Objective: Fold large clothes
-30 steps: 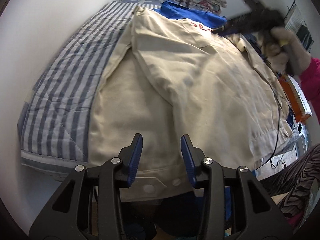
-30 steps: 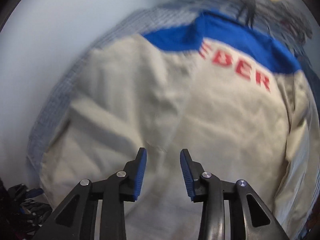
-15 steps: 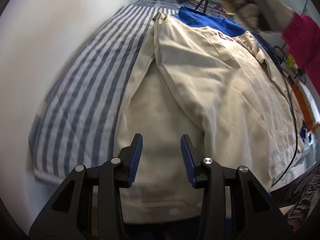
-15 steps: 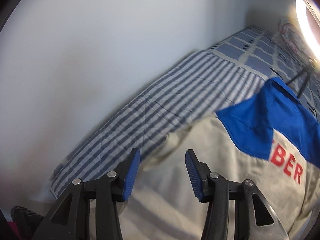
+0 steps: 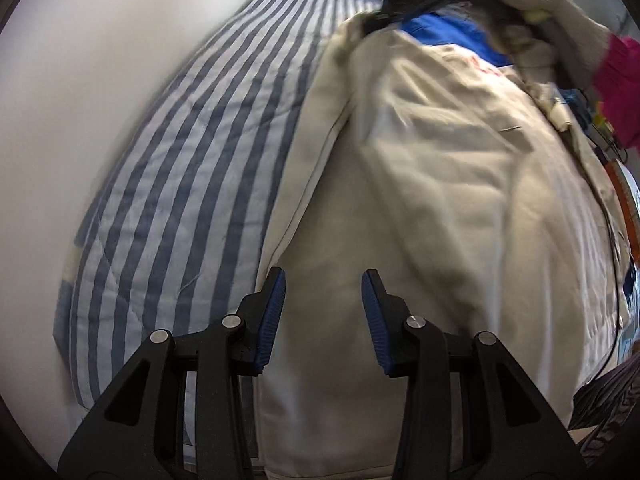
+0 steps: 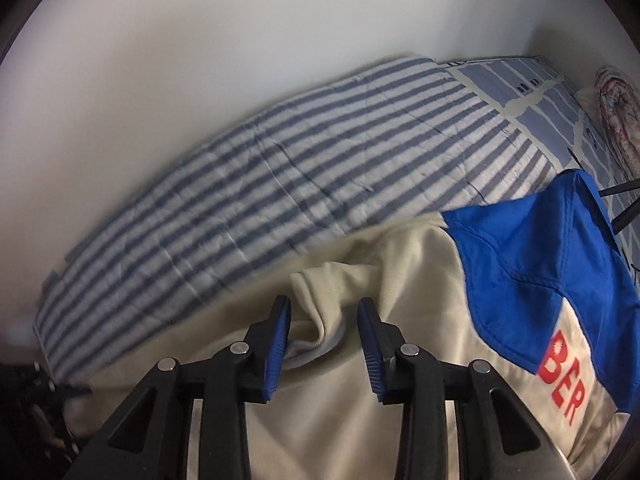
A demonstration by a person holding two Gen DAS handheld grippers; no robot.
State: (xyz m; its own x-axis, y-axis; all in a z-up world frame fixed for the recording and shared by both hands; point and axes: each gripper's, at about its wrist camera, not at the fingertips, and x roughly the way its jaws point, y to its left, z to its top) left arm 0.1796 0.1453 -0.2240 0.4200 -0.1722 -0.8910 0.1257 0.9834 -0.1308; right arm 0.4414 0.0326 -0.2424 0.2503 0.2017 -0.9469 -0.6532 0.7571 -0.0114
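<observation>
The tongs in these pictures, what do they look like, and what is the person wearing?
Both tongs are black plastic frames with triangle cut-outs and round silver bolts. The left tongs and the right tongs each end in two fingers lined with ribbed blue pads. In the left view the person's hand wears a cream knitted glove, and a bright pink sleeve follows it.
</observation>
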